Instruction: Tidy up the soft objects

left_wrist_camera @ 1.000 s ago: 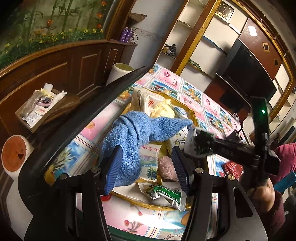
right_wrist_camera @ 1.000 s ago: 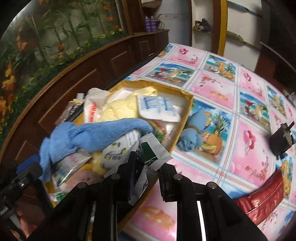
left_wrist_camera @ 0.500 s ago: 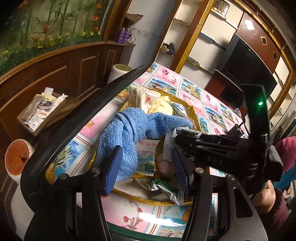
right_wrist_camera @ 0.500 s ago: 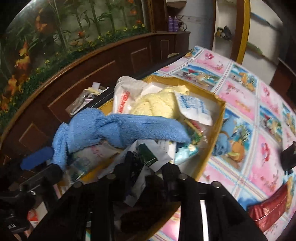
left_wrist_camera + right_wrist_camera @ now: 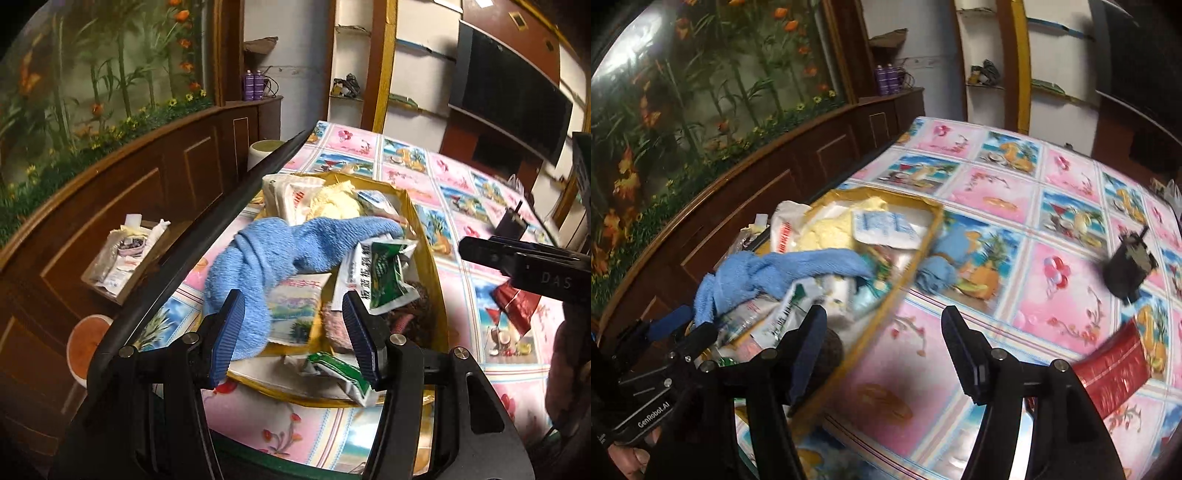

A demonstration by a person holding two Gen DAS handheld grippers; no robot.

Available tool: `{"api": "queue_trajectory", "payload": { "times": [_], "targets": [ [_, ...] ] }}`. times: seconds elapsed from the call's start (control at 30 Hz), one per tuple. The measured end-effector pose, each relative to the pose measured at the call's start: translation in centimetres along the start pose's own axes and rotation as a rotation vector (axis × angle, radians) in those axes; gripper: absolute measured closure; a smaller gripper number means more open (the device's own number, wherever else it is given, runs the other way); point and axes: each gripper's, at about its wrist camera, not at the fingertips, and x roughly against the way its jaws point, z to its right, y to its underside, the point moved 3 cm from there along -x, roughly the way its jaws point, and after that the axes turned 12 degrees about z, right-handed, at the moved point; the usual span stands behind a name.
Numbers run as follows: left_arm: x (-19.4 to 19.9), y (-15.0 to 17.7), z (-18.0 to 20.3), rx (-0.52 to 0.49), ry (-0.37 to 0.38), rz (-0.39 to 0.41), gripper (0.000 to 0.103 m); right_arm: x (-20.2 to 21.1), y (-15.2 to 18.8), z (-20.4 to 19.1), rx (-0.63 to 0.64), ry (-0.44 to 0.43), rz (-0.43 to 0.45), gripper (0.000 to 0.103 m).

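Note:
A gold tray (image 5: 430, 254) (image 5: 886, 302) on the patterned table holds a blue towel (image 5: 280, 251) (image 5: 783, 273), a yellow cloth (image 5: 332, 206), white packets and a green-and-white packet (image 5: 380, 277). My left gripper (image 5: 293, 332) is open and empty, just short of the tray's near edge. My right gripper (image 5: 882, 350) is open and empty, over the table at the tray's right edge; it shows in the left wrist view (image 5: 517, 262). A small blue cloth (image 5: 938, 269) lies on the table beside the tray.
A red foil packet (image 5: 1108, 369) (image 5: 513, 306) and a black plug adapter (image 5: 1126, 269) lie on the table to the right. A wooden cabinet wall (image 5: 129, 192) runs along the left, with a small box of clutter (image 5: 122, 254) on it.
My right gripper has opened, let go of the green-and-white packet into the tray and drawn back to the right. My left gripper has hardly moved.

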Motion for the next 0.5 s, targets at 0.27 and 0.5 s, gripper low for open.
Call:
{"api": "queue_trajectory", "payload": {
  "times": [0.27, 0.5],
  "targets": [
    [0.3, 0.1, 3.1, -0.087, -0.035, -0.016, 0.048, 2.4, 1.5, 4.1, -0.052, 0.047, 0.016, 0.039],
    [0.7, 0.0, 6.1, -0.152, -0.031, -0.017, 0.048, 4.2, 2.3, 7.3, -0.097, 0.073, 0.036, 0.039]
  ]
}}
